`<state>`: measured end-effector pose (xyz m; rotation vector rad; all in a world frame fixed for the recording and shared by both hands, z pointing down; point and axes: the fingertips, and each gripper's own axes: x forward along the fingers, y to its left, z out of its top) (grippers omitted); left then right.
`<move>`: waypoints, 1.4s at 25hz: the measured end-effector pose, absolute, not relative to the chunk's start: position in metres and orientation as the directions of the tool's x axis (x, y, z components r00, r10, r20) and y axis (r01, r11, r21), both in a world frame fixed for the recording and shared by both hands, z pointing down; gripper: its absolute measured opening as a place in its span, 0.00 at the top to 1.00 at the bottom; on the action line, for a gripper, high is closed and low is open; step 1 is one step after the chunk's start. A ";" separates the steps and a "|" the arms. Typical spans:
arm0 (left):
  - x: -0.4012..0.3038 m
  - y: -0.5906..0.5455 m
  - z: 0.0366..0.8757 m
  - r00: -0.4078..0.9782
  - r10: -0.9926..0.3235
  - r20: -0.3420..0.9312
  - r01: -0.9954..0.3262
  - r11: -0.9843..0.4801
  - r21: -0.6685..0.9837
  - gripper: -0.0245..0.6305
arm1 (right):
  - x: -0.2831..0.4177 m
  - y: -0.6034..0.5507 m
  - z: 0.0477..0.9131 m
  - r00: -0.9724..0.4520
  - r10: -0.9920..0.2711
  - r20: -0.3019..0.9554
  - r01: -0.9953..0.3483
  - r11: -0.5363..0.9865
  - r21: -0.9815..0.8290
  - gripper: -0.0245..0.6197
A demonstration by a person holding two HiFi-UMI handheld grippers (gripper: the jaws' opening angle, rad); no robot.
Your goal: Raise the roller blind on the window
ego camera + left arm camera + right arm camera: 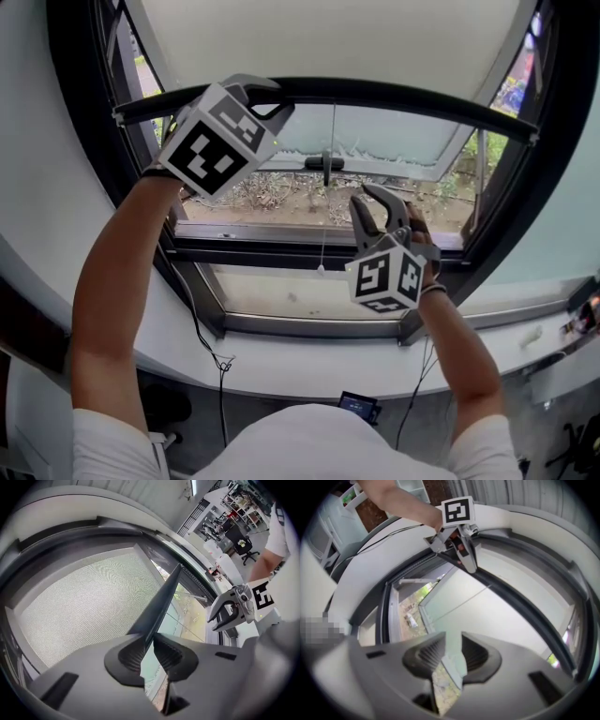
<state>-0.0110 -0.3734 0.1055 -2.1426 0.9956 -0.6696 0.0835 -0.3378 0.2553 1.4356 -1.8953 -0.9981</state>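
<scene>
The pale roller blind [328, 37] covers the top of the window and ends in a dark bottom bar [422, 105]. My left gripper [272, 94] is raised to that bar and shut on it near its left end. In the left gripper view the bar [164, 602] runs edge-on between the pads of the left gripper [151, 644], with the blind's mesh [84, 602] to the left. A thin pull cord [328, 216] hangs from the bar's middle. My right gripper [362, 193] is lower, in front of the glass to the right of the cord, and open. Nothing sits between the jaws of the right gripper [452, 648].
A dark window handle [323, 164] sits behind the cord. The black window frame [309, 253] and the white sill [281, 370] lie below. Cables [220, 361] hang off the sill, with a small device [359, 405] beneath. Desks and a chair [243, 545] stand in the room behind.
</scene>
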 end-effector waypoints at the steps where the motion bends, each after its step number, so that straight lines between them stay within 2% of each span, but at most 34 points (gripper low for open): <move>1: -0.011 -0.374 0.104 0.576 -0.800 0.167 -0.453 -0.482 -0.750 0.86 | 0.083 -0.338 0.258 -0.274 -0.962 0.000 -0.548 0.156 0.822 0.81; 20: -0.011 -0.375 0.064 0.575 -0.809 0.125 -0.465 -0.449 -0.763 0.86 | 0.078 -0.341 0.286 -0.296 -0.952 0.073 -0.539 0.230 0.810 0.81; 28: -0.013 -0.376 0.041 0.561 -0.822 0.096 -0.466 -0.409 -0.785 0.86 | 0.066 -0.345 0.321 -0.334 -0.919 0.211 -0.565 0.375 0.735 0.80; 35: -0.012 -0.375 0.028 0.548 -0.832 0.083 -0.454 -0.379 -0.806 0.86 | 0.054 -0.348 0.364 -0.364 -0.872 0.329 -0.597 0.489 0.636 0.75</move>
